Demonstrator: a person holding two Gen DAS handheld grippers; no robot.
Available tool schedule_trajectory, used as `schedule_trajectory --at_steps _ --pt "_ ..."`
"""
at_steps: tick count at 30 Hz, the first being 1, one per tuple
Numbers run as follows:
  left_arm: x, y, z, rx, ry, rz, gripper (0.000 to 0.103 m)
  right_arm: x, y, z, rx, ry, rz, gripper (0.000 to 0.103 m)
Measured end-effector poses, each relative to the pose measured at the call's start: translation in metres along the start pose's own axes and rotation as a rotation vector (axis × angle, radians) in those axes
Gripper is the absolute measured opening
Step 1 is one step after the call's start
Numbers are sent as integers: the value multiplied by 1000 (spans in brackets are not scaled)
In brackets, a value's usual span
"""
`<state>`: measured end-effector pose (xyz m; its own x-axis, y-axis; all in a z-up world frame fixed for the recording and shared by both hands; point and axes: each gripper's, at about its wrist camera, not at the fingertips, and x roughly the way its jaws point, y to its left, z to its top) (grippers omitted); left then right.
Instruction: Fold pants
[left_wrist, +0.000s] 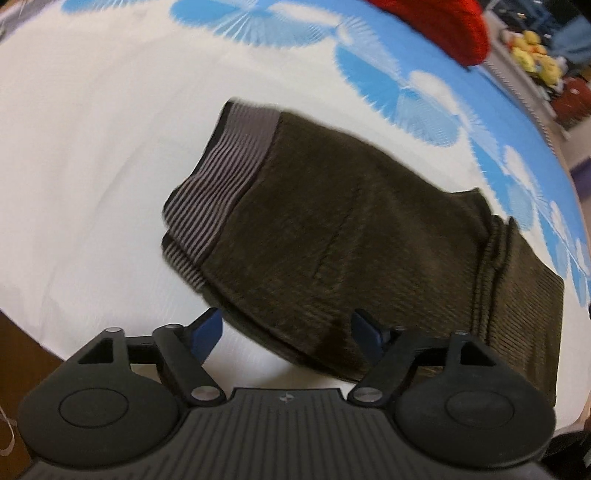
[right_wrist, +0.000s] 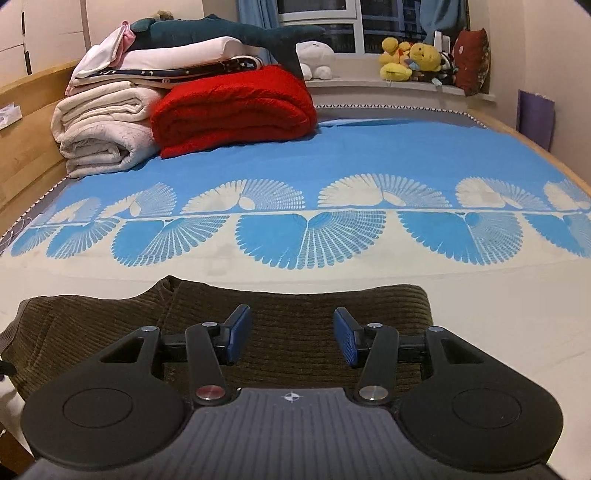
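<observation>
Left wrist view: the left gripper (left_wrist: 286, 334) points steeply down at the bed, its blue-padded fingers (left_wrist: 207, 334) spread wide with nothing pinched between them. The pants (left_wrist: 351, 236), dark brown corduroy, lie folded into a compact bundle on the pale part of the bedspread (left_wrist: 92, 166). Their grey-striped ribbed waistband (left_wrist: 221, 177) faces the upper left. The near edge of the bundle sits in the gap between the fingers, and the right finger overlaps the cloth; whether it touches cannot be told. A red blanket (left_wrist: 443, 26) shows at the top edge, with yellow plush toys (left_wrist: 535, 55) beyond. No writing can be read here.

Right wrist view: the right gripper (right_wrist: 291, 338) hangs low over the pants (right_wrist: 295, 306), which stretch across the near, cream strip of the bedspread (right_wrist: 369, 155). Its fingers (right_wrist: 347, 339) stand partly spread, empty, with corduroy behind the gap. Farther back the red blanket (right_wrist: 236, 107) lies folded beside a stack of white blankets (right_wrist: 103, 125), topped by a plush shark (right_wrist: 229, 35). Yellow plush toys (right_wrist: 410, 59) sit on the windowsill (right_wrist: 369, 84). A small cross-shaped mark on the gripper body is the only emblem; no brand or label is legible.
</observation>
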<state>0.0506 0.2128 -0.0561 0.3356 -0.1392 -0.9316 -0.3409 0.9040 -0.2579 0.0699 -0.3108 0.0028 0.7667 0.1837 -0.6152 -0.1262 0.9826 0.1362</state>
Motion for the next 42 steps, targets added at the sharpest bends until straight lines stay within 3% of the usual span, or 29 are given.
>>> schedule_trajectory --at_steps 9,12,15,21,25,27,30,34,37,39,42 --pt "27 23 22 -147 26 -10 87 9 6 -1 -28 24 13 52" --pt "35 24 27 -200 20 -16 97 10 9 -1 -41 28 14 52" --pt "38 17 28 -202 -5 7 99 11 9 -2 -45 33 10 52" --pt "37 12 23 -219 -26 34 96 7 0 -5 -34 39 0 52" --pt "29 20 15 -302 10 -7 94 2 -9 -6 -15 39 -7 52" --pt "30 19 15 -292 17 -8 94 -1 -13 -7 -7 37 -9 52" --pt "34 11 20 -244 -18 -2 95 -2 -17 -8 -8 41 -13 52" --pt "35 13 22 -299 -56 -24 94 -4 -19 -9 1 40 -15 52" --pt "31 11 22 -306 -95 0 69 -6 -20 -8 4 36 -15 52" --pt "24 12 19 -320 -114 2 43 -8 -22 -8 8 33 -16 52" --pt "11 15 15 -344 -146 11 23 -11 -26 -8 27 30 -19 52"
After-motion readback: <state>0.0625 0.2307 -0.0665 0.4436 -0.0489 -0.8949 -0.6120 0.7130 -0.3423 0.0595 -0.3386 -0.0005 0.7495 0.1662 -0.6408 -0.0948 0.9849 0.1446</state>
